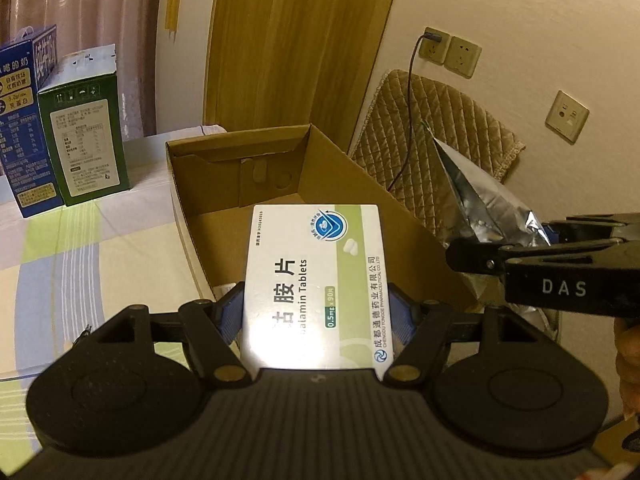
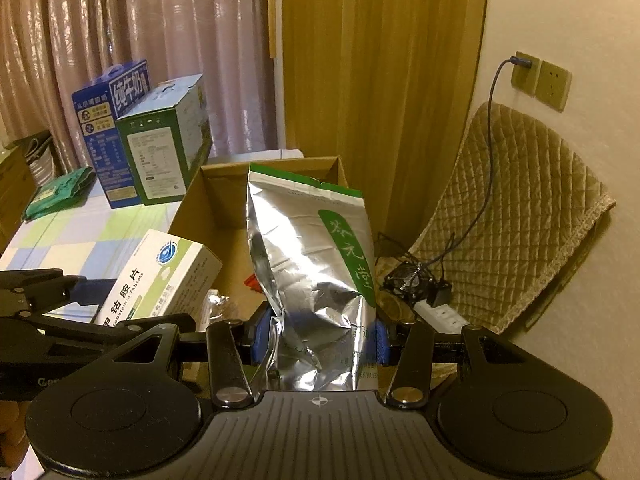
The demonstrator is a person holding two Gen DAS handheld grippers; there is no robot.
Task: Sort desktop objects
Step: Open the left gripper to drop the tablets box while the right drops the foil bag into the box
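Covering the table (image 1: 100, 248), checked cloth.

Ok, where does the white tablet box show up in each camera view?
Left wrist: tablet box, centre, clamped in the left tool, over the cardboard box.
Right wrist: tablet box, lower left, beside the foil pouch.
Shared landmark: the cardboard box behind it.

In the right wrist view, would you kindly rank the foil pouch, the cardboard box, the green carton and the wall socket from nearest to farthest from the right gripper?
1. Foil pouch: clamped in the right gripper.
2. Cardboard box: open, just behind the pouch.
3. Green carton: on the table, back left.
4. Wall socket: high on the right wall.
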